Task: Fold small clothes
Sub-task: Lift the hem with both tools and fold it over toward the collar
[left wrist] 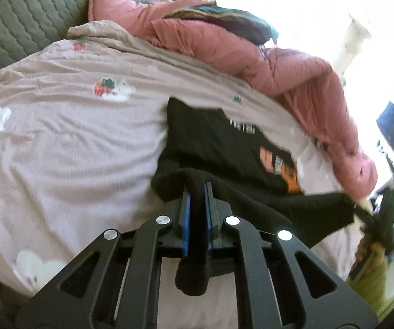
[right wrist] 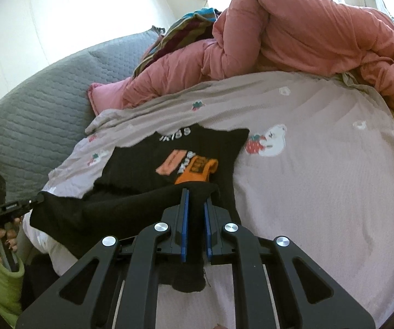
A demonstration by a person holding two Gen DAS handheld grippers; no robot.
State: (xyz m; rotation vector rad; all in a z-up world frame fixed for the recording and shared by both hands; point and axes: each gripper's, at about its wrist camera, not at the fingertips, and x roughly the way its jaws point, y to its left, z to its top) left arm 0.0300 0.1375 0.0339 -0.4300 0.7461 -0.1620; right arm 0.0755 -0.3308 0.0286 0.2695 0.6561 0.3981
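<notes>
So the bed (right wrist: 320,192) with the lilac strawberry sheet is the work area, pink duvet (right wrist: 292,35) bunched along the far side and a grey pillow (right wrist: 32,115) on the left. The black shirt (right wrist: 147,164) lies near the middle, print side up, far part flat. Its near hem is pinched at both corners: left gripper (left wrist: 197,192) fingers clamped on the cloth, right gripper (right wrist: 195,197) fingers clamped too. Looks like the first fold is only just starting, everything else still to do.
</notes>
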